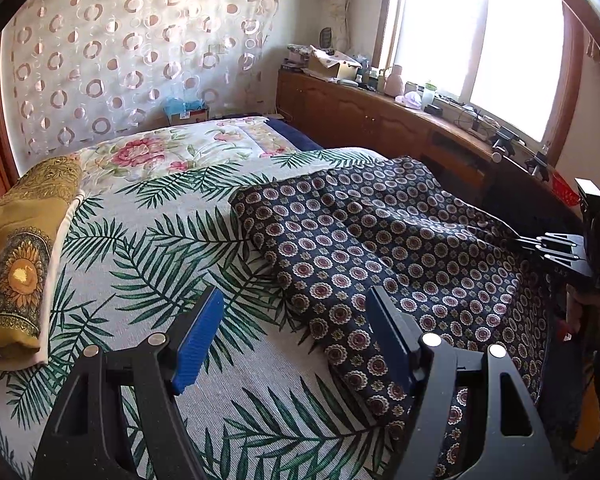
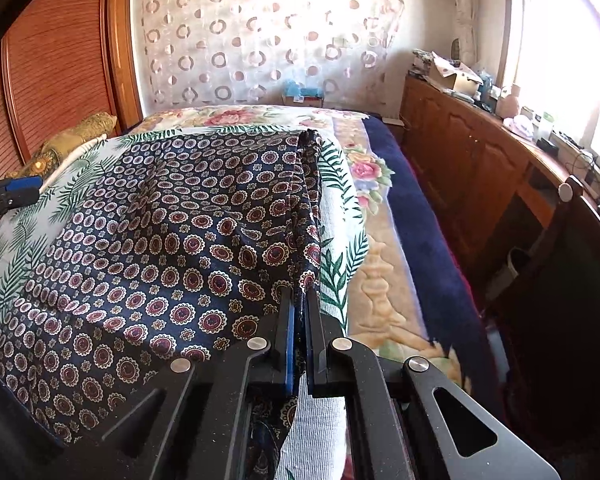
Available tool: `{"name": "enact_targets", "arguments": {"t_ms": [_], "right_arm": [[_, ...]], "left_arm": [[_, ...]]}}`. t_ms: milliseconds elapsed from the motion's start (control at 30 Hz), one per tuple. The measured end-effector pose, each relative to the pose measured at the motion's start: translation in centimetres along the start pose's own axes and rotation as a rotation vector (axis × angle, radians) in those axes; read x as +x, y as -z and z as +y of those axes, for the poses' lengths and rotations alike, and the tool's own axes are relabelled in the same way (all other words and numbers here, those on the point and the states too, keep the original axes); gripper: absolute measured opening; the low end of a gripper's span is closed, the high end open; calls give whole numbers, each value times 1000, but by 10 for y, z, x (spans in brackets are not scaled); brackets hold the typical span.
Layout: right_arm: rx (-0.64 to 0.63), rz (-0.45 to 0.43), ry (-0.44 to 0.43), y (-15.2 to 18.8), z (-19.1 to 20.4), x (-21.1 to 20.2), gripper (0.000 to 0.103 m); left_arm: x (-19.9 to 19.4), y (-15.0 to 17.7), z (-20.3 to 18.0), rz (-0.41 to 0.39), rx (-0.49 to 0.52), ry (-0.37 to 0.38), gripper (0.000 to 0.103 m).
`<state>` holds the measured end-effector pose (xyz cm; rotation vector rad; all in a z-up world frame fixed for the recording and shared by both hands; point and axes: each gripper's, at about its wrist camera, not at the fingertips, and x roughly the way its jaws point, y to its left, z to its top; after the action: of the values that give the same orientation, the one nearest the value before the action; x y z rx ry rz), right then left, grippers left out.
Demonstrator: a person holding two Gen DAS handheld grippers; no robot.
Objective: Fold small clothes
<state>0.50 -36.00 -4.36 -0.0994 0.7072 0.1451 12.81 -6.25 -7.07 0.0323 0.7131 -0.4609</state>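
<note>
I am looking along both grippers at a bed covered with a white cloth printed with green fern leaves (image 1: 148, 240). The task's thing, a dark navy garment with red-and-white medallions (image 1: 380, 240), is lying spread over the right half of that cloth, rumpled in a few soft ridges, its far edge reaching toward the floral bedspread (image 1: 172, 148) beyond. My right gripper (image 2: 299, 304) is clenching the garment's near right edge: the two blue pads are standing almost together with a fold of the patterned fabric pinched between them, and the cloth is running up from there in a raised seam toward the far right corner. My left gripper (image 1: 296, 308) is hanging released over the garment's near left edge, its blue-padded fingers (image 1: 198, 340) standing wide apart with nothing pressed between them; the fern cloth is showing in the gap. A folded mustard-yellow cloth with a sunflower print (image 1: 20, 264) is lying at the bed's far left side, well apart from the garment. A wooden cabinet (image 2: 472, 168) under the bright window is running along the right.
</note>
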Motion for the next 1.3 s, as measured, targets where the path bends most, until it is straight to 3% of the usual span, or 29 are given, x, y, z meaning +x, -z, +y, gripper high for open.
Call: {"name": "enact_targets", "arguments": {"t_ms": [167,333,400,500,700,867,1300], "right_arm": [[21,8,-9,0,-6,1,3],[0,-37,-2,-14,-5,-7,25],[-21,-51,16,-26,-5,-7,46],[-70,-60,16,-44,-5,6,53],[-111,-12,-43,-78,-10,65,57],[-73,39,-93,-99,-22,110,58],[-44,119,-149,-126,-35,152,58]], "left_arm": [[3,-4,1,-3,8,-5,74],[12,-10,6,3,11,-13,74],[19,-13,8,14,11,-22,74],[32,-20,13,24,15,-39,74],[61,-34,29,54,-10,-49,74],[78,-43,42,84,-35,-67,65],[117,-49,46,162,-53,-52,38]]}}
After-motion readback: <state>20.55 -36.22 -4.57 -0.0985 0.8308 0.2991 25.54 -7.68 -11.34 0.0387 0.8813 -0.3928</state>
